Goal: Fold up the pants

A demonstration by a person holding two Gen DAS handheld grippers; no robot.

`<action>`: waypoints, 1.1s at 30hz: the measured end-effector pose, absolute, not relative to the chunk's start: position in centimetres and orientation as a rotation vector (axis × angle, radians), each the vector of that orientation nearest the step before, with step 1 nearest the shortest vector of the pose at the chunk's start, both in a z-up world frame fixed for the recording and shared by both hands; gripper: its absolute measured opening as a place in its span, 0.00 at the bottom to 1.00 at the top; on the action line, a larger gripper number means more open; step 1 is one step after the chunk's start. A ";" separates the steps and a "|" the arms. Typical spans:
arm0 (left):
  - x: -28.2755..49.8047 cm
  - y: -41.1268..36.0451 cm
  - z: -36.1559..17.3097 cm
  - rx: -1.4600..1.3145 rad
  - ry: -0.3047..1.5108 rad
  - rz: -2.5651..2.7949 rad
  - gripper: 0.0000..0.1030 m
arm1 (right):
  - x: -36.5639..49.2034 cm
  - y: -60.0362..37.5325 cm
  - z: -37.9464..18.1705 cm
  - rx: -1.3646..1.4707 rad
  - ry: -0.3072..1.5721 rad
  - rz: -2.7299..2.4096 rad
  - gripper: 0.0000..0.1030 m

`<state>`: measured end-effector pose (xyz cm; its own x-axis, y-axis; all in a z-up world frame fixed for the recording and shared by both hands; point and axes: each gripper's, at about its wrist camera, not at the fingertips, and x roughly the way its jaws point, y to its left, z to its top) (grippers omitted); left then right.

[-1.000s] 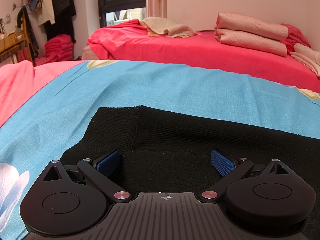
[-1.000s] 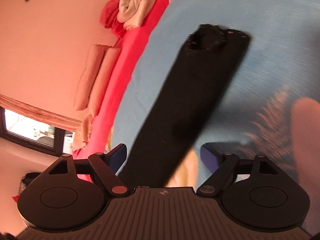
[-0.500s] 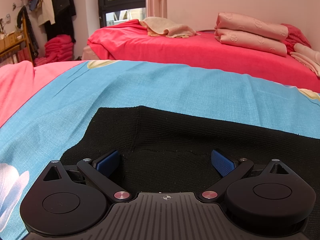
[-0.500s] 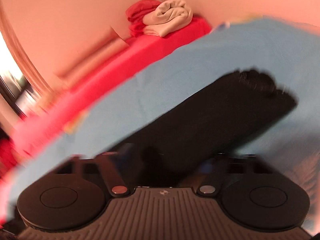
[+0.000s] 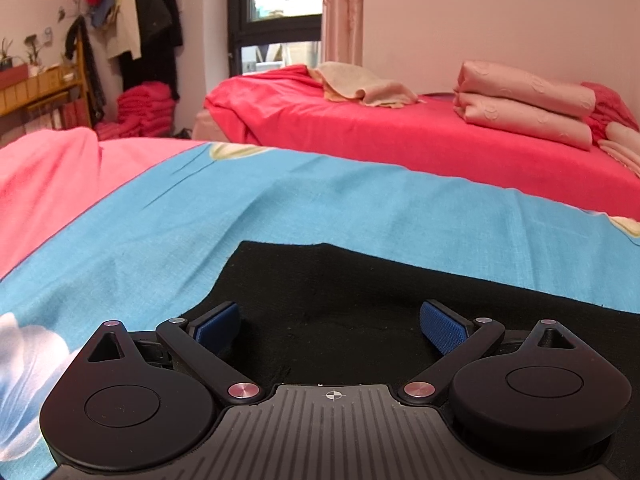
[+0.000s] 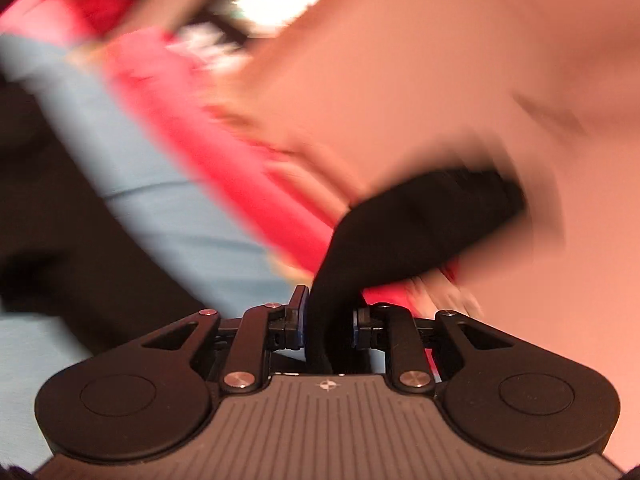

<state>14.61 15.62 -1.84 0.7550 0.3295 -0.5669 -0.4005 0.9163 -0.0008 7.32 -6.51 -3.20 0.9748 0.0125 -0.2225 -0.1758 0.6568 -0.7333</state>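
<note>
We see the black pants [image 5: 400,304] spread flat on the blue sheet [image 5: 320,200] of the near bed, w/ one end right under the left gripper [image 5: 332,326]. Its blue pads [image 5: 442,330] stand wide apart, one on each side over the cloth, nothing pinched btwn them. In the right wrist view the right gripper [image 6: 328,326] has just been closing, and its jaws are now clamped on a bunched fold of the pants [image 6: 400,232]; the free end of that fold sticks up and off to the right, lifted clear of the bed. That view is badly blurred, so we can't make out much bkgd beyond red and blue streaks. Past the blue sheet sits a second bed w/ a red cover [image 5: 400,136], a beige towel [image 5: 360,88] and stacked pink pillows [image 5: 524,108] on it.
</note>
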 end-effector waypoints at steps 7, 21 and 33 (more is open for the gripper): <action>14.1 16.2 -1.4 -0.149 0.581 0.402 1.00 | 6.5 -2.5 -8.1 -1.142 0.209 0.177 0.18; 16.1 7.5 1.7 -0.148 0.628 0.168 1.00 | 4.0 -3.5 -8.7 -1.188 0.127 0.168 0.42; 16.7 4.9 -3.3 -0.064 0.683 0.182 1.00 | 6.5 -16.0 -4.1 -0.817 0.343 -0.112 0.79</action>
